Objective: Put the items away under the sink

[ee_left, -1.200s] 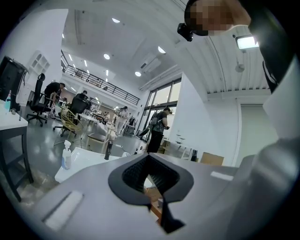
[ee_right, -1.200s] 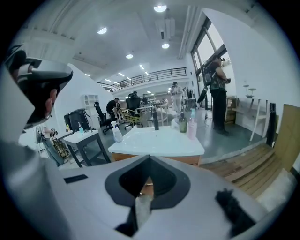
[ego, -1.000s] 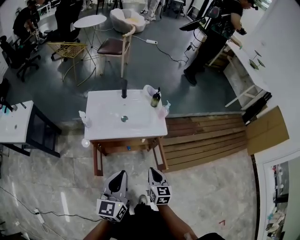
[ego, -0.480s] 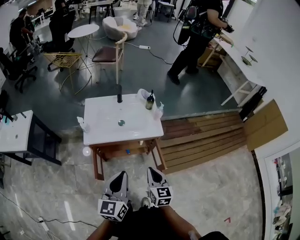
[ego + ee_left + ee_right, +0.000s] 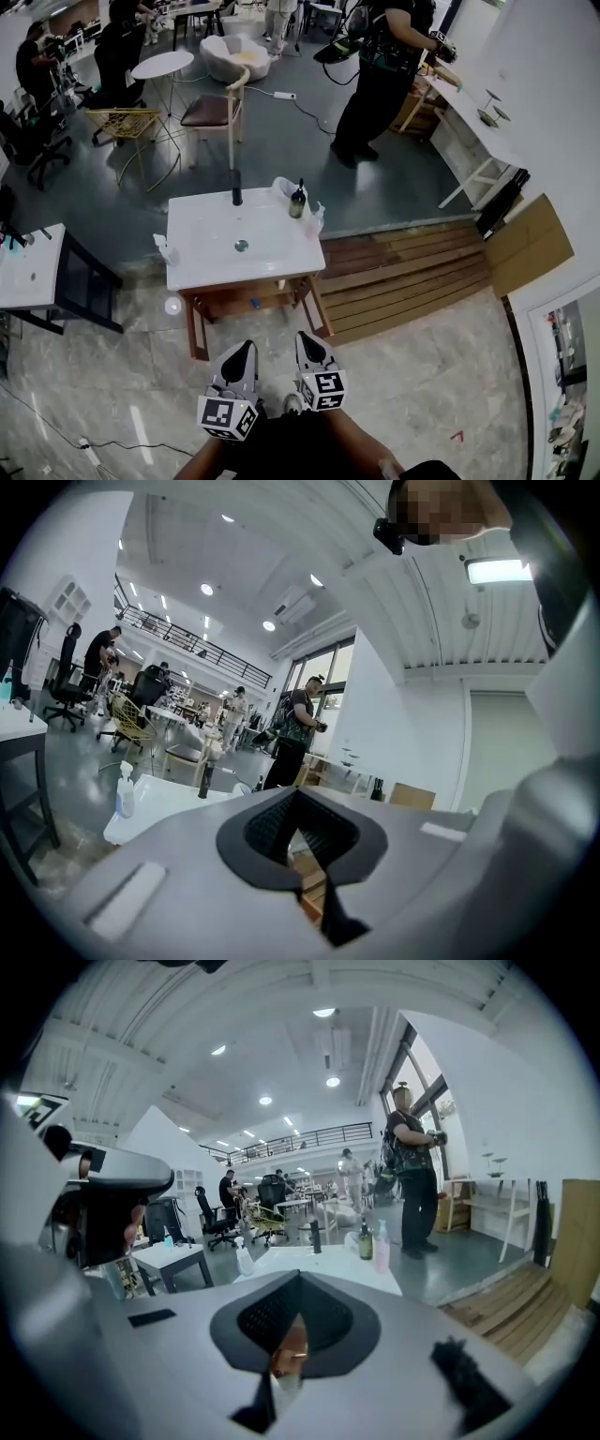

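Items to stow, all on the sink top (image 5: 211,246):
- dark bottle (image 5: 297,201), upright, at the far right corner
- pink bottle (image 5: 317,219), upright, just beside it against the right edge
- white pouch (image 5: 283,190), touching or nearly touching the dark bottle on the far edge; too small to tell which
- spray bottle (image 5: 167,251), alone at the left edge

The black tap (image 5: 237,196) stands at the middle of the far edge, with the drain (image 5: 242,246) in the centre. The shelf (image 5: 246,302) under the top, inside the wooden frame, holds only a small blue thing I cannot identify. Nothing appears stowed yet.

Tongs: the left gripper (image 5: 247,346) and right gripper (image 5: 304,337) are held side by side close to the person's body, well apart from the near edge. Each gripper view shows the tips pressed together with nothing between them, so both are closed and empty.

Step in hand, as I judge it: the approach, before the first pick.

To do it well:
- Come square to the near edge before opening a gripper.
- Start with the spray bottle, which has free space around it.
- Grip low on the body and keep it upright.
- At the crowded far right corner, take the pink bottle from the right edge side, so that a jaw does not tip the dark bottle.
- Lower each item between the legs onto the shelf.
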